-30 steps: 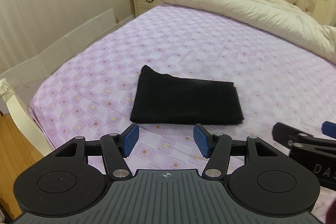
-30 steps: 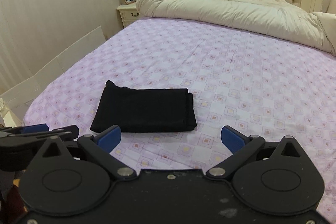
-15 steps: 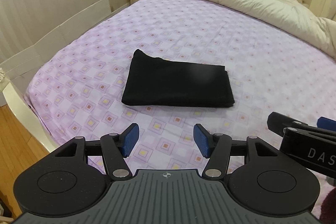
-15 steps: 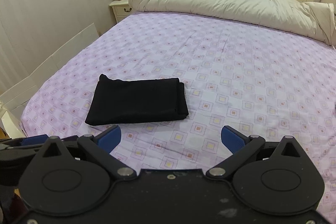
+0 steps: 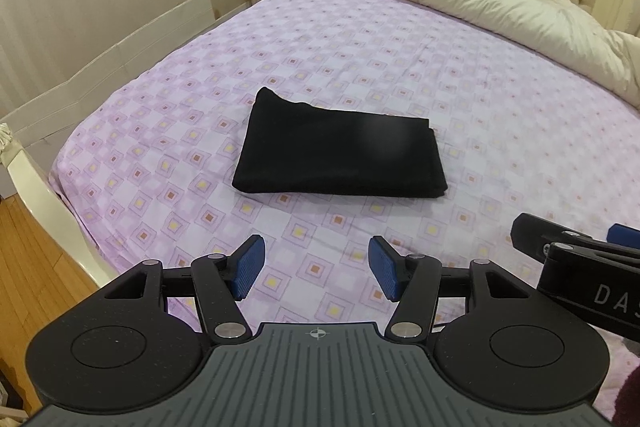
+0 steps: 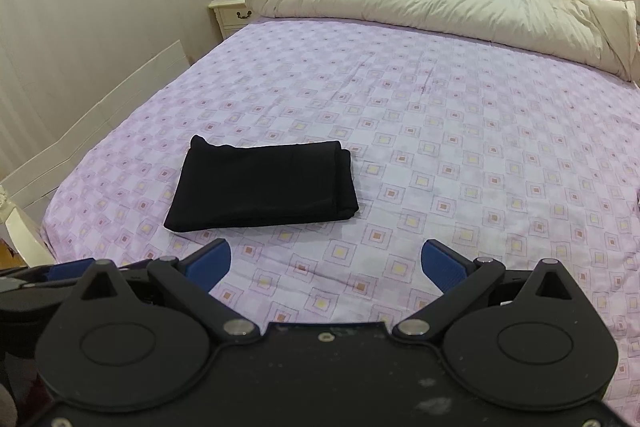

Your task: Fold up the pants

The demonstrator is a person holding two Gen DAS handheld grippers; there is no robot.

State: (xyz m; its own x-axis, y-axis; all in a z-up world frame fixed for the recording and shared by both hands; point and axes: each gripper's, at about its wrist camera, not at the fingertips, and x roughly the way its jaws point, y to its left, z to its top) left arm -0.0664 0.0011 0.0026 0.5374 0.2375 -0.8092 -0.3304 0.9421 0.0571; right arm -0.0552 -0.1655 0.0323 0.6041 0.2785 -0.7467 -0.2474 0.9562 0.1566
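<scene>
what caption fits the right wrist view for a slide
Folded black pants lie on the purple bedspread, beyond the open, empty right gripper.

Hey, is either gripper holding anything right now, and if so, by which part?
Nothing is held. The left gripper and right gripper both stand open over the bedsheet, short of the folded black pants, which lie untouched.

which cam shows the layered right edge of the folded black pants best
The right wrist view: the pants show stacked fold layers at their right end. In the left wrist view the pants appear larger, but that end reads as one dark edge.
</scene>
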